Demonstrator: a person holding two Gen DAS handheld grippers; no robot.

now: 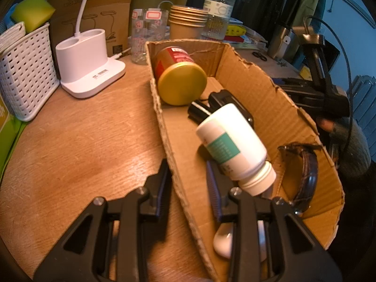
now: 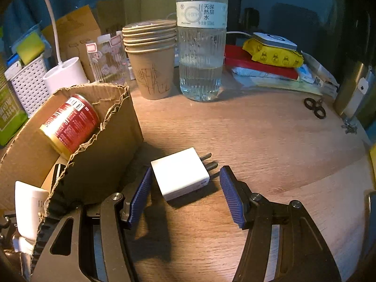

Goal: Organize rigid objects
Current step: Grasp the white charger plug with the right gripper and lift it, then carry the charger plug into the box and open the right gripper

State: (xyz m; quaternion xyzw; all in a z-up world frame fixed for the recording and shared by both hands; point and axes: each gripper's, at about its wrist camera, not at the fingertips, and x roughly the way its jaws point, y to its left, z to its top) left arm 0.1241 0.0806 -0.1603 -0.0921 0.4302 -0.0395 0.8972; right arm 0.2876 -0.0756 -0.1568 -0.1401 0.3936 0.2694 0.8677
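Our right gripper (image 2: 185, 195) is released, straddling the white charger (image 2: 181, 174) at lower centre on the table (image 2: 270, 141). Left gripper (image 1: 189, 185) pinches the cardboard box (image 1: 258, 89) wall. Risk: off-centre closing could skid the charger sideways.

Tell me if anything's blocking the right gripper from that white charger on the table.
Nothing visible is in the way. The right gripper is open, with the white charger lying on the table between its fingers, neither pad touching it. The cardboard box stands just beside it.
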